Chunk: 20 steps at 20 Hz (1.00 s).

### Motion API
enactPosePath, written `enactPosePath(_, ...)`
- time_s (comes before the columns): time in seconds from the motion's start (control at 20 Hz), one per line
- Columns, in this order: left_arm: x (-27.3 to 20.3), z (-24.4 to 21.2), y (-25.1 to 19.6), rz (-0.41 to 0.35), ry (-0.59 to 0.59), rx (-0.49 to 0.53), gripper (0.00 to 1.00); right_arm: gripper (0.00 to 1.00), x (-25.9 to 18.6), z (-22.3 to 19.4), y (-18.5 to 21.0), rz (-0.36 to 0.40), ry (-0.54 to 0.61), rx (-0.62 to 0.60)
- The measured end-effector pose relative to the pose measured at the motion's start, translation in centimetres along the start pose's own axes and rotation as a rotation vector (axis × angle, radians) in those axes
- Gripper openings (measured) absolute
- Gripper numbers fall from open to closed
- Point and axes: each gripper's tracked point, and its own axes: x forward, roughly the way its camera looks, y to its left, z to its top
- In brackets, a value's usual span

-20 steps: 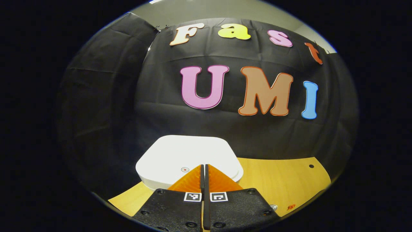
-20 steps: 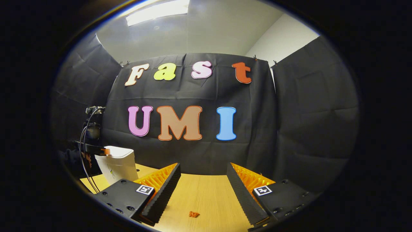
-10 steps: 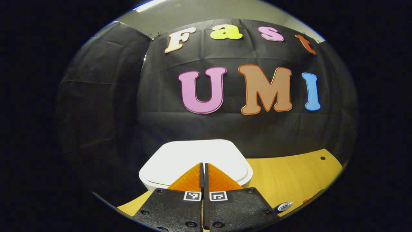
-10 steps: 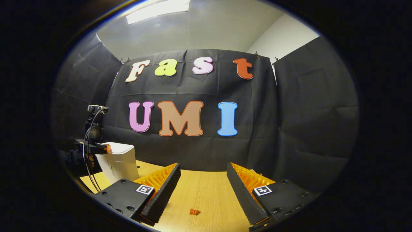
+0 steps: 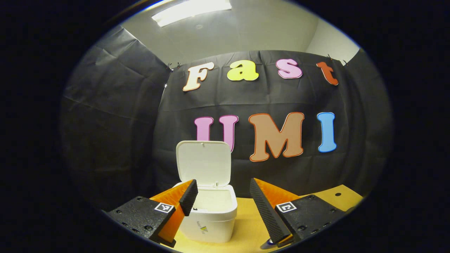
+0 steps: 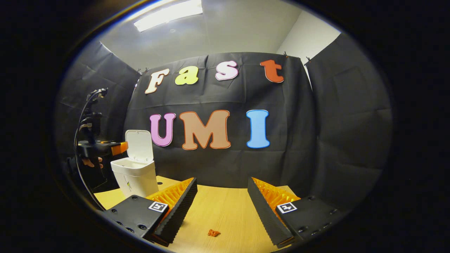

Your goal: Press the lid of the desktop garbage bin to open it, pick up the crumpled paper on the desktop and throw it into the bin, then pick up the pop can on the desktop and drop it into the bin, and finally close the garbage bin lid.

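Note:
The white desktop bin [image 5: 211, 214] stands on the wooden table with its lid [image 5: 203, 163] swung upright, and its inside looks pale. My left gripper [image 5: 223, 191] is open and hangs just in front of the bin, a little above its rim and touching nothing. In the right gripper view the bin [image 6: 136, 179] sits at the far left with the lid [image 6: 139, 144] up. There a hand [image 6: 92, 162] holds the left gripper [image 6: 121, 148] beside the lid. My right gripper [image 6: 222, 186] is open over the table with nothing between its fingers.
The wooden table [image 6: 218, 211] stretches ahead of the right gripper, with a small orange-red scrap [image 6: 213, 232] lying on it between the fingers. A round hole [image 5: 337, 194] marks the table's far right corner. Black cloth walls close in the back and sides.
The left gripper was shut with its tips on the closed lid. It has since pulled back and opened, and the lid has sprung upright. The right gripper has barely moved.

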Motion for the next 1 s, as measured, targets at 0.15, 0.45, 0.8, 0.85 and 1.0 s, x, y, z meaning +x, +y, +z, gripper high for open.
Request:
enactPosePath(0.15,-3.9,0.9,-1.8,0.002,-0.030,-0.001,0.94,0.96,0.9,-1.7,-0.4,0.076,0.018,-0.008)
enactPosePath(0.45,-8.7,0.3,-3.9,-0.026,-0.035,-0.046,0.92,0.96,3.5,-6.1,0.1,0.128,0.095,-0.021)
enactPosePath(0.8,-9.7,-1.9,-3.8,-0.072,0.002,-0.035,0.93,0.97,7.8,-16.5,2.3,0.094,0.301,-0.055)
enactPosePath(0.85,-9.8,-2.2,-3.8,-0.077,0.012,-0.038,0.93,0.97,8.5,-18.0,2.5,0.087,0.338,-0.068)
enactPosePath(1.0,-9.5,-3.4,-3.8,-0.093,0.044,-0.046,0.93,0.97,9.8,-22.7,3.4,0.081,0.438,-0.091)
